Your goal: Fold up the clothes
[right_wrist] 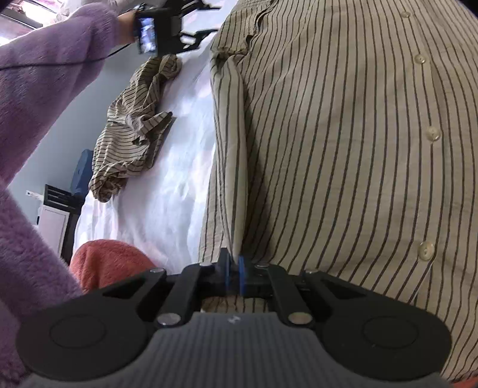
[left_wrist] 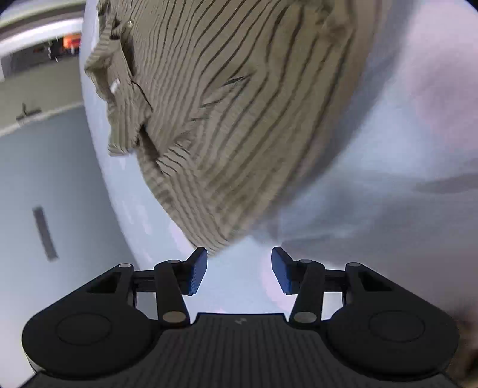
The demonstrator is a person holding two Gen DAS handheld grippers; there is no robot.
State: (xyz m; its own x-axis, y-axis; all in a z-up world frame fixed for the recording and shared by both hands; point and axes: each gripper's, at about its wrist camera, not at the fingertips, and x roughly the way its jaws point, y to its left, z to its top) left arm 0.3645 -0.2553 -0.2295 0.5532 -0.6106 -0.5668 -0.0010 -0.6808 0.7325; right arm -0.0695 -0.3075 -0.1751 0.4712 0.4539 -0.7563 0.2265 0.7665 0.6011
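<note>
Left gripper (left_wrist: 239, 270): jaws stand apart, blue pads (left_wrist: 197, 270) clear on both sides, nothing between them. The near edge of the striped shirt (left_wrist: 239, 119) lies just beyond the left pad; the blur hides whether they touch.
Right gripper (right_wrist: 234, 267): jaws close together, clamped on a narrow fold of the striped shirt (right_wrist: 343, 149) that rises from between the blue pads (right_wrist: 242, 268) and runs away from the tool as a long raised ridge.
Striped shirt: beige with thin dark stripes, spread over the white bed sheet (right_wrist: 167, 185). Its button row (right_wrist: 426, 250) runs along the right side in the right wrist view, buttons showing.
Sleeve (right_wrist: 134, 128): a bunched striped part lies to the left on the sheet, apart from the flat body, with bare sheet between them.
Left wrist view only: the crumpled collar end (left_wrist: 119, 74) with a small white label at far left, the sheet's left edge, and the pale floor (left_wrist: 44, 179) beyond it. Motion blur softens the whole picture.
Right wrist view only: the person's purple fuzzy sleeve (right_wrist: 44, 89) along the left edge, reaching to the far left where the left gripper (right_wrist: 197, 27) is held above the sheet; its jaws are too small and blurred there to read. A red-orange cloth (right_wrist: 110, 262) lies near the tool at lower left. A dark piece of furniture (right_wrist: 59, 215) stands past the bed's left side.
</note>
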